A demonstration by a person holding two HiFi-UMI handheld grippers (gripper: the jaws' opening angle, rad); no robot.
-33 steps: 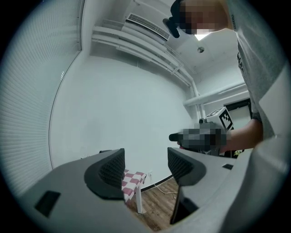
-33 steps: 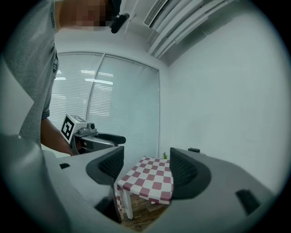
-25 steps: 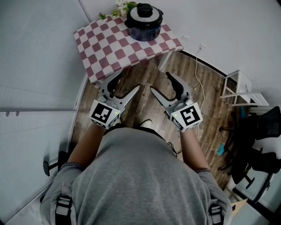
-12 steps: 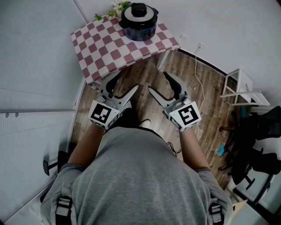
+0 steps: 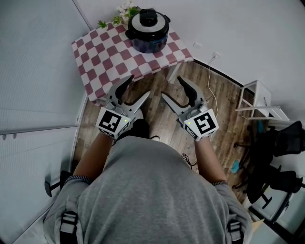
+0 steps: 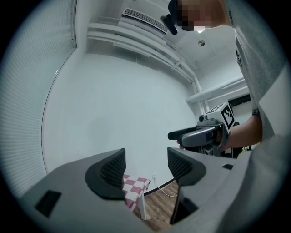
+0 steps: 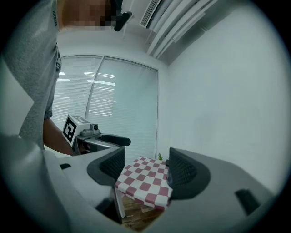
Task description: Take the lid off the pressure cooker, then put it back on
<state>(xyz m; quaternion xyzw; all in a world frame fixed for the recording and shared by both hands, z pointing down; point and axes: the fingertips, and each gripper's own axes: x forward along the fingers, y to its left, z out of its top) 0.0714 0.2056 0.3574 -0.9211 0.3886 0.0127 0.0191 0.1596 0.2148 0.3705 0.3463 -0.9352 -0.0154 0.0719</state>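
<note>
- Left gripper point(image 5: 139, 86), left of centre: jaws spread, nothing between.
- Pressure cooker point(image 5: 148, 38), top centre, on checked table point(image 5: 102, 57); well apart from both grippers. Lid point(image 5: 138, 22) seated.
- Right gripper point(image 5: 171, 87), right of centre: jaws wide, closing slightly, empty.
- Judgement: lid likely heavy, rigid, with smooth, slippery rim. Black knob point(image 5: 148, 15) on top looks like best hold.
- Lock and side handles too small to make out.
- Cooker hidden behind jaw in right gripper view, absent from left gripper view.
</note>
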